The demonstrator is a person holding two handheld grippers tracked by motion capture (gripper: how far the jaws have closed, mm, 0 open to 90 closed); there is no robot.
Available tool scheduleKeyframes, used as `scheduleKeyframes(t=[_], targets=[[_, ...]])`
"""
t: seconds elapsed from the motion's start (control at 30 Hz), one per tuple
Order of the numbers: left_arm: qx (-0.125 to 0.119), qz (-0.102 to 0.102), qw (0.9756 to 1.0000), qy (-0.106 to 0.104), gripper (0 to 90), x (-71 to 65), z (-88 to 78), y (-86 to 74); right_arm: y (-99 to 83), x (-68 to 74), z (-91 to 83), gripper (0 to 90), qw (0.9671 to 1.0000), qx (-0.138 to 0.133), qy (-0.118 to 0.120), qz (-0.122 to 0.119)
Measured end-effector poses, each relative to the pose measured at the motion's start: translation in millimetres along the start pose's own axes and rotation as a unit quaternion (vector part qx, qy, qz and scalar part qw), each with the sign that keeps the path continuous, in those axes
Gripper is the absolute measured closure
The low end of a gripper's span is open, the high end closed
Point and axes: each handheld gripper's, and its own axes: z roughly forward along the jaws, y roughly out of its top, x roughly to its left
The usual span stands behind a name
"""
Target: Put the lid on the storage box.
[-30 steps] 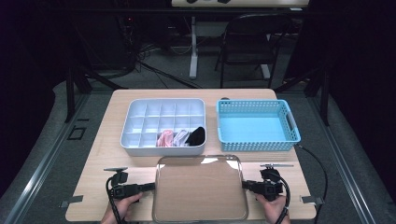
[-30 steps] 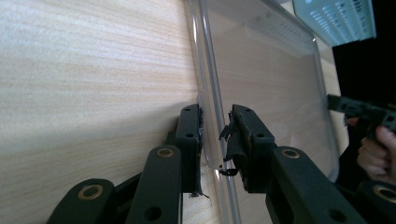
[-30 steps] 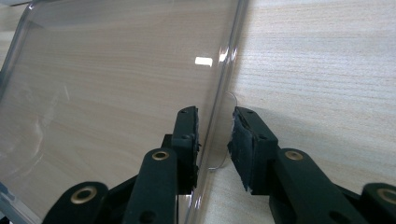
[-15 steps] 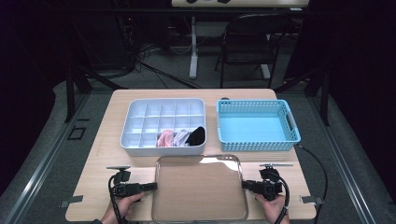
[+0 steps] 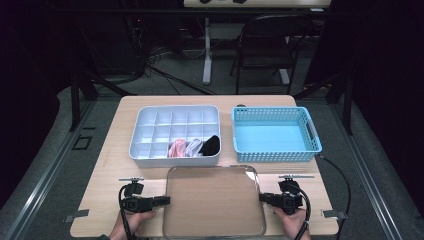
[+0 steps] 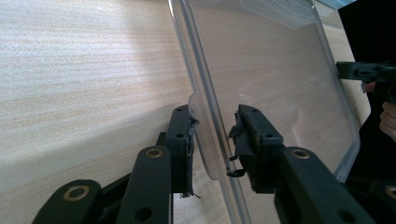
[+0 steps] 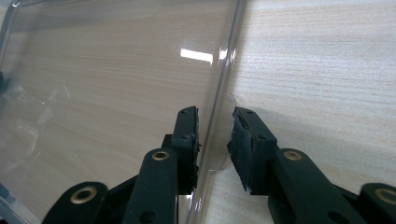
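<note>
The clear lid (image 5: 214,201) lies flat on the table (image 5: 100,165), just in front of the organizer (image 5: 175,135), its long axis running left to right between the two hands. The left gripper (image 5: 159,200) straddles the lid's left edge and the right gripper (image 5: 264,198) its right edge, each equally near, both pointing inward at the lid's middle. In the left gripper view the rim (image 6: 208,121) stands between the jaws with a gap at the pads; those jaws have just been opening. In the right gripper view the rim (image 7: 219,112) also stands in a narrow gap, seemingly untouched. The basket (image 5: 276,134) sits beyond the lid's right corner.
</note>
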Motion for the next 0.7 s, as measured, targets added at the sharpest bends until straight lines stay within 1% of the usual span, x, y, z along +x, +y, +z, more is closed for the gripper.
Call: scheduleKeyframes(t=[0.07,0.1,0.13,0.2,0.23,0.27,0.33,0.37,0.4,0.47,0.5,0.53,0.6,0.63,0.67,0.7], targets=[[-0.007,0.000,1.0000,0.000,69.1,0.9,-0.2,-1.5,0.2,-0.1,0.0,70.9,1.0000,0.000,0.000,0.002],[-0.006,0.000,1.0000,0.003,69.6,0.7,-1.1,-1.8,0.3,-1.5,0.2,71.0,1.0000,0.000,0.004,0.002],[-0.009,-0.003,0.9999,0.002,70.1,0.9,-1.5,-2.5,0.7,-2.2,-0.2,71.0,1.0000,0.002,0.007,0.003],[-0.012,0.000,0.9998,0.013,70.6,-0.6,-2.5,-3.2,1.2,-2.1,0.0,70.3,1.0000,0.003,0.008,0.003],[-0.012,0.000,0.9998,0.015,71.1,-0.8,-3.4,-3.7,1.1,-2.0,0.1,69.8,1.0000,0.003,0.008,0.004],[-0.015,0.002,0.9998,0.014,71.2,-0.6,-3.0,-4.6,1.0,-2.2,0.0,69.8,1.0000,0.005,0.008,-0.001],[-0.012,-0.005,0.9999,0.011,71.2,-0.3,-3.6,-6.7,0.4,-2.2,-0.3,69.8,0.9999,0.005,0.011,0.002],[-0.009,-0.002,0.9999,0.013,71.2,-0.5,-4.1,-6.8,0.1,-2.0,-0.6,70.0,0.9999,0.006,0.011,0.002],[-0.011,-0.008,0.9999,0.008,71.2,0.0,-3.8,-7.2,-0.2,-1.8,-0.9,70.0,0.9999,0.007,0.011,0.000],[-0.013,-0.019,0.9997,-0.005,71.7,2.7,-3.0,-6.8,-0.9,-2.4,-1.1,70.0,0.9999,0.004,0.012,0.004],[-0.011,-0.023,0.9997,-0.007,71.8,3.3,-2.9,-6.4,-0.8,-2.6,-1.2,69.9,0.9999,0.004,0.011,0.003],[-0.007,-0.023,0.9996,-0.017,71.8,5.2,-2.0,-5.8,-0.7,-2.6,-1.4,69.8,0.9999,0.005,0.011,0.000],[-0.005,-0.037,0.9987,-0.033,72.0,7.9,-0.1,-5.2,-1.0,-2.4,-1.7,70.2,1.0000,-0.002,0.003,0.003],[-0.004,-0.035,0.9987,-0.037,71.9,8.5,0.6,-4.1,-1.0,-1.6,-0.9,70.1,1.0000,-0.008,-0.003,0.000],[-0.001,-0.038,0.9985,-0.040,71.7,9.3,0.2,-3.1,-0.5,-2.1,-1.7,70.2,1.0000,-0.003,-0.001,-0.003],[-0.002,-0.038,0.9985,-0.039,71.7,8.8,0.8,-2.8,-0.8,-1.8,-1.6,70.3,1.0000,-0.004,-0.004,-0.006]])
